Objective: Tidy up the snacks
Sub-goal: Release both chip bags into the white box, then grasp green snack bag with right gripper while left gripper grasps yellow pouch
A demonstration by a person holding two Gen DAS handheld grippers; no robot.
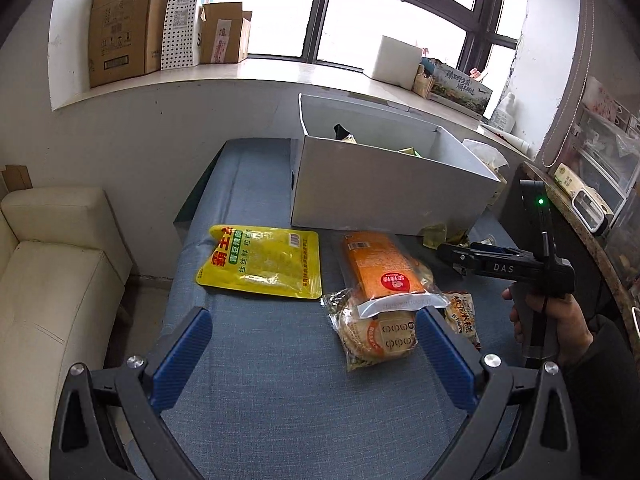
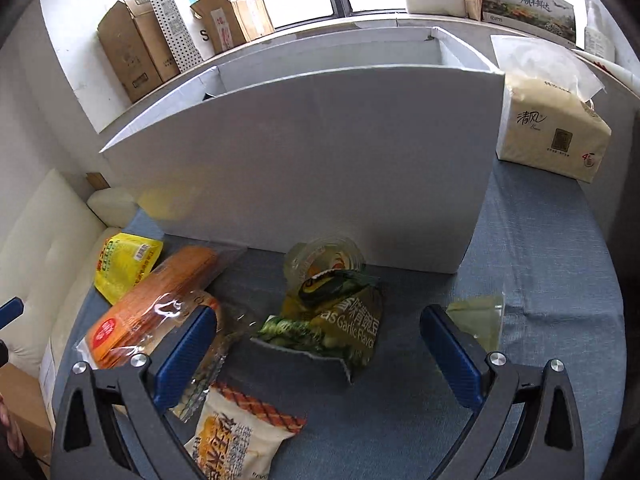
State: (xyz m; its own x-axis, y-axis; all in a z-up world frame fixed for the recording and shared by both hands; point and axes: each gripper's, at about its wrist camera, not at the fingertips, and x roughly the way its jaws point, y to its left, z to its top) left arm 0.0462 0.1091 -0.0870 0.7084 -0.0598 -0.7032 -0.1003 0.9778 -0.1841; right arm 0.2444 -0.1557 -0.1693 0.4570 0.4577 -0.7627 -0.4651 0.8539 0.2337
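Observation:
A white box stands at the back of the blue cloth table, with some snacks inside. A yellow snack bag and an orange pack lying on a round cracker pack sit in front of it. My left gripper is open and empty above the table, near the cracker pack. My right gripper is open and empty over a green garlic pea bag. A clear jelly cup lies against the box. A white and orange snack bag lies near its left finger.
A tissue pack stands right of the box. A small green packet lies by the right finger. A cream sofa is left of the table. Cardboard boxes line the window sill. A shelf edge is at right.

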